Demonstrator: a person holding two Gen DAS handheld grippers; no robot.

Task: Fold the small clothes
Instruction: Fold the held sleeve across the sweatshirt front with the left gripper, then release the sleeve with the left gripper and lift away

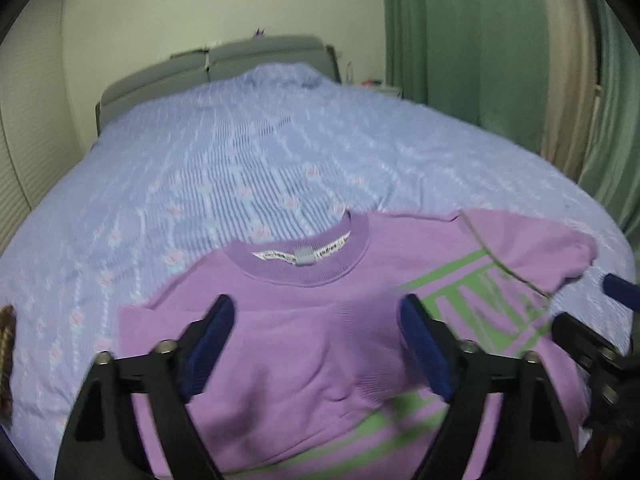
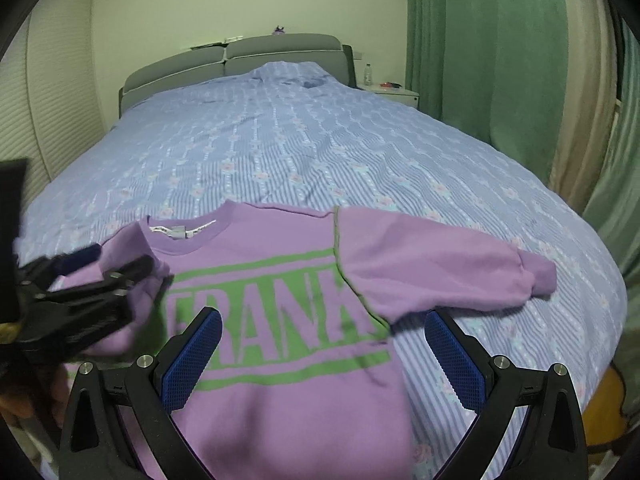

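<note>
Purple sweatshirt (image 2: 280,320), green "FRANK" lettering, front up at foot of bed (image 2: 320,140) on blue striped floral bedspread. One sleeve (image 2: 440,272) spread sideways; other sleeve folded in over chest. Left gripper (image 1: 316,332) released, poised over folded sleeve. Right gripper (image 2: 322,348) released, above lower hem. Green curtain (image 2: 480,60) alongside bed.

Purple sweatshirt (image 2: 280,400), blue striped bedspread (image 2: 320,140)

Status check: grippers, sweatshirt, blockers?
Left gripper open over folded-in sleeve. Right gripper open. Purple sweatshirt with green lettering flat on striped blue bedspread; other sleeve unfolded.
</note>
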